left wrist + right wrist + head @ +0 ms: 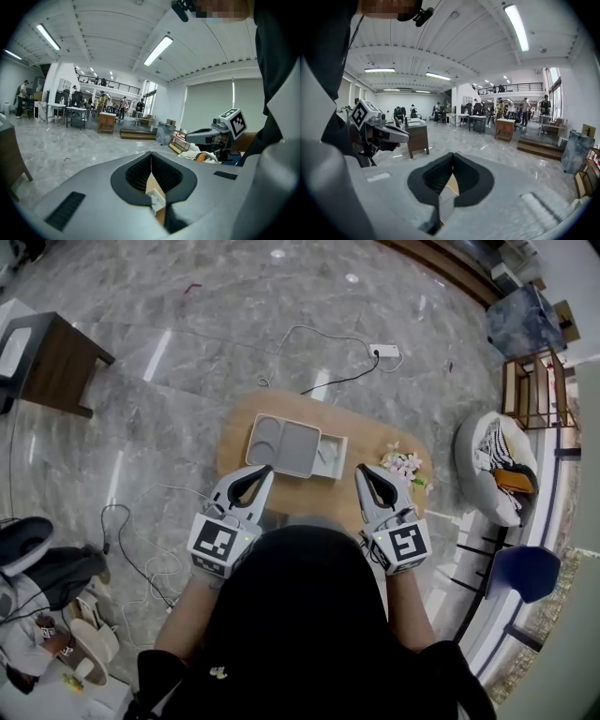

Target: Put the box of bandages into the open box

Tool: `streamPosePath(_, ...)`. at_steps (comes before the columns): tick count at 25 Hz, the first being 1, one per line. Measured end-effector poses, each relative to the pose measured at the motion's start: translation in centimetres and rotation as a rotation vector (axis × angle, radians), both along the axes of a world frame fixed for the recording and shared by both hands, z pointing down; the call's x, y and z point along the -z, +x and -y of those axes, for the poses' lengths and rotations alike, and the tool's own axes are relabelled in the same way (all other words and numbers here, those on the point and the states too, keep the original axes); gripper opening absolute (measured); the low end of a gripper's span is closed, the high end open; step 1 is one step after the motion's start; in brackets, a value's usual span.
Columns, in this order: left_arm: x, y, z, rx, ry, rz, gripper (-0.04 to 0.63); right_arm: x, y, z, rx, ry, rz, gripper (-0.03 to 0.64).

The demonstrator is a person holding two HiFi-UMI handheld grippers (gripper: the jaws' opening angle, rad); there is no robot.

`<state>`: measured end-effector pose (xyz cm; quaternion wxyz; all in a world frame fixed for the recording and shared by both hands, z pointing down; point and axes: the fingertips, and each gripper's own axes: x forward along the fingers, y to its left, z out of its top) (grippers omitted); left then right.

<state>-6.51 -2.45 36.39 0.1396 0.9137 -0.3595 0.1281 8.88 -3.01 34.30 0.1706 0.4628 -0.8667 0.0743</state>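
1. The left gripper (266,472) and right gripper (360,470) are both shut and hold nothing.
2. The open box (284,446) lies just far of them, long side left-right, nearer the left 1.
3. Bandage box: can't spot it, maybe hidden.

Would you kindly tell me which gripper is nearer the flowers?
The right gripper, whose tip is just beside the flowers; the left gripper sits farther off, by the open box.
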Motion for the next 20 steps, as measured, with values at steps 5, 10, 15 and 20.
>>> streamPosePath(5,1.2,0.4,0.1,-0.025,0.022,-0.019,0.011,1.9,-0.1,0.1,-0.018,0.038,0.006,-0.002)
streamPosePath(10,2.9,0.7,0.6,0.002,0.029,-0.081,0.011,2.2,-0.2,-0.3,-0.002,0.068,0.013,-0.002)
streamPosePath(15,2.5,0.9,0.4,-0.009,0.045,-0.092,0.011,2.1,-0.1,-0.1,-0.013,0.060,0.010,-0.002)
streamPosePath(20,3.1,0.6,1.1,0.036,0.030,-0.110,0.011,1.9,0.4,0.1,-0.022,0.067,0.011,-0.002)
